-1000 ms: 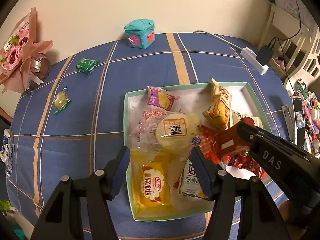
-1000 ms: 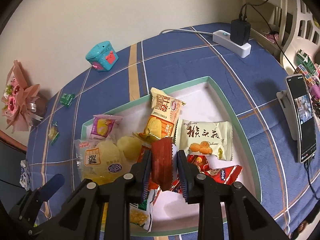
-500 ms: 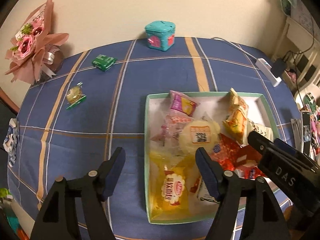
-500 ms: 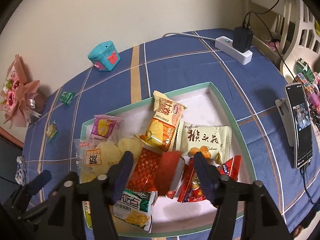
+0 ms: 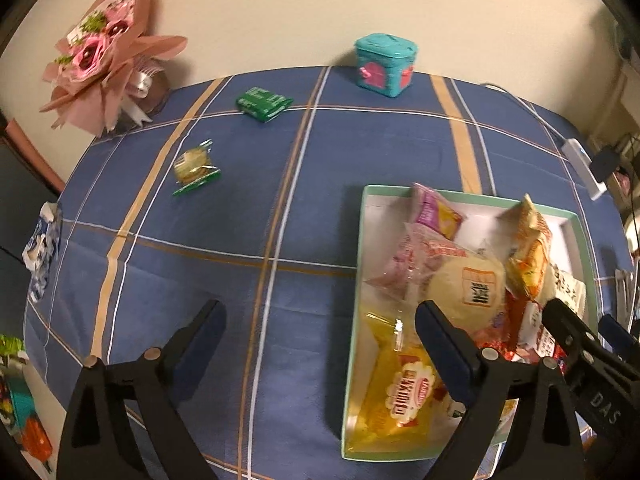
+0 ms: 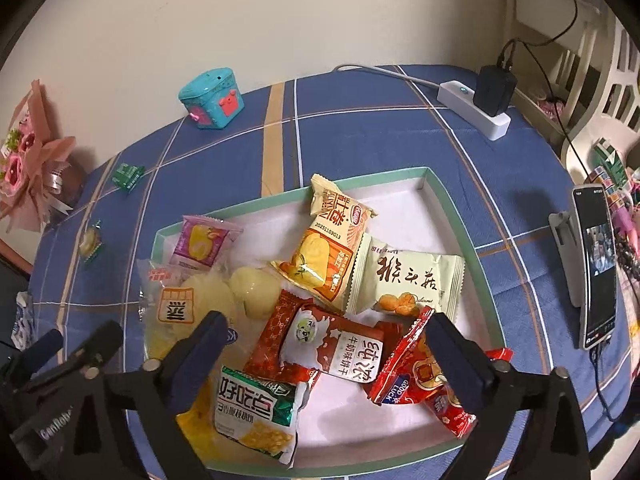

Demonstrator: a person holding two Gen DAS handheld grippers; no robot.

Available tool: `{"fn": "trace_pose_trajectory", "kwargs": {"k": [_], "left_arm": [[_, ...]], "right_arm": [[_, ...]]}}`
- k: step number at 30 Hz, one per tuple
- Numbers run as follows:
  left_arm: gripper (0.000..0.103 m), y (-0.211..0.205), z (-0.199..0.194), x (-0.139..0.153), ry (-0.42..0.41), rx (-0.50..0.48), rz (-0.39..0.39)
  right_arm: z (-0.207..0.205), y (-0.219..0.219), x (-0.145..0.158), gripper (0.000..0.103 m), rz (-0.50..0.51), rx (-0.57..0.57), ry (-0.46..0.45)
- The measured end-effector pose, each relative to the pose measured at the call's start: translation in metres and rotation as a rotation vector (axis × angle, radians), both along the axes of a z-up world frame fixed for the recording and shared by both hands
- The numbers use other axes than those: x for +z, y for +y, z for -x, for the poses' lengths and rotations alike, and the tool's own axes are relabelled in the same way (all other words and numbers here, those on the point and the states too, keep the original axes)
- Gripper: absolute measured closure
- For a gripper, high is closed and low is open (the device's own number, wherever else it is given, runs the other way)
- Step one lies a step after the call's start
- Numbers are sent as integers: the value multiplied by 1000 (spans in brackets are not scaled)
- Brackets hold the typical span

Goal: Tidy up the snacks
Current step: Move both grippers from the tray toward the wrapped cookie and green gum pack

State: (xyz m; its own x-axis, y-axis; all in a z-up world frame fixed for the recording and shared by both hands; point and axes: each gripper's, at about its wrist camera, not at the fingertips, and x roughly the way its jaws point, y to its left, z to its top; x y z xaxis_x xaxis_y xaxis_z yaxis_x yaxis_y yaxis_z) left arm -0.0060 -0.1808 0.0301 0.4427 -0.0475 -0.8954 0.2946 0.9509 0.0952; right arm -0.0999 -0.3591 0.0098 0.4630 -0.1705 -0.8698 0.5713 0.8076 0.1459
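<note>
A green-rimmed tray (image 6: 460, 216) sits on a bench (image 5: 320, 208) covered in blue plaid cloth, and most of the snacks are already piled in it: a red biscuit packet (image 6: 320, 344), a pale green one (image 6: 408, 280), an orange one (image 6: 332, 248), a yellow cake bag (image 5: 400, 384) and others. Two are not yet in: a small clear-wrapped cookie (image 5: 194, 166) and a green packet (image 5: 264, 102), both out on the cloth, well apart from the tray. The right gripper (image 6: 324, 344) hangs over the tray, jaws opening wide, the red biscuit packet lying loose between them, no pad pressing on it. The left gripper (image 5: 316, 332) is also opening, empty, straddling the tray's left rim; the cookie lies well ahead of it and to the left, the green packet farther on.
</note>
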Motion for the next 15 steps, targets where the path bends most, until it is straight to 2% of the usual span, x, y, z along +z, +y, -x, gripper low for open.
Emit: {"fn": "trace_pose_trajectory", "kwargs": {"k": [3,11,15], "left_arm": [[0,6,-5,-2,2,25,-2],[0,28,-21,-6,35,77,36],[0,45,-31,-6,44,112,52]], "right_arm": [[-1,2,-1,0,6,4,5],[-10,19,2,0,49,47,4],[-16,32,9,0,59,70,-40]]}}
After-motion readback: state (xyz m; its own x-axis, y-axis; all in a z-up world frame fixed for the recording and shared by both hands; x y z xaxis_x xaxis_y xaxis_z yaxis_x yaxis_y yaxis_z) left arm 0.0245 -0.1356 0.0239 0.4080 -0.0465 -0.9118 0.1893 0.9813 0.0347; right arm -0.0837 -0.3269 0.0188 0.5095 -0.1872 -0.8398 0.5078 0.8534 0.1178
